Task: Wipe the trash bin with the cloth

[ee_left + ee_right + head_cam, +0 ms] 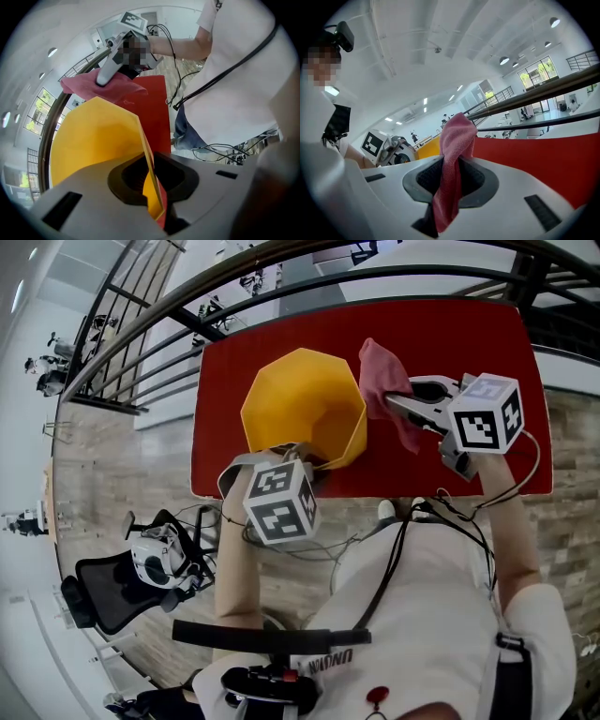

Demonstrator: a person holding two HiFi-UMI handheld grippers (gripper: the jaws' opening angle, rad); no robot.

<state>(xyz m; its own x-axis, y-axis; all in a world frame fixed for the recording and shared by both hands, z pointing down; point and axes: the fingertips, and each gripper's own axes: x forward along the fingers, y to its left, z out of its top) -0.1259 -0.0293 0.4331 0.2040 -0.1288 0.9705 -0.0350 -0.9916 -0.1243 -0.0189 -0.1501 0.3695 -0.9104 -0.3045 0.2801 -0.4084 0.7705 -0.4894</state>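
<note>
Left fingers (131, 176) pinch trash bin (93, 140) wall; right fingers (426, 180) pinch cloth (454, 140); near rim hidden.

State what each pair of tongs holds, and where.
Left tongs clamp the yellow trash bin by its near wall; right tongs pinch the pink cloth near its middle.
</note>
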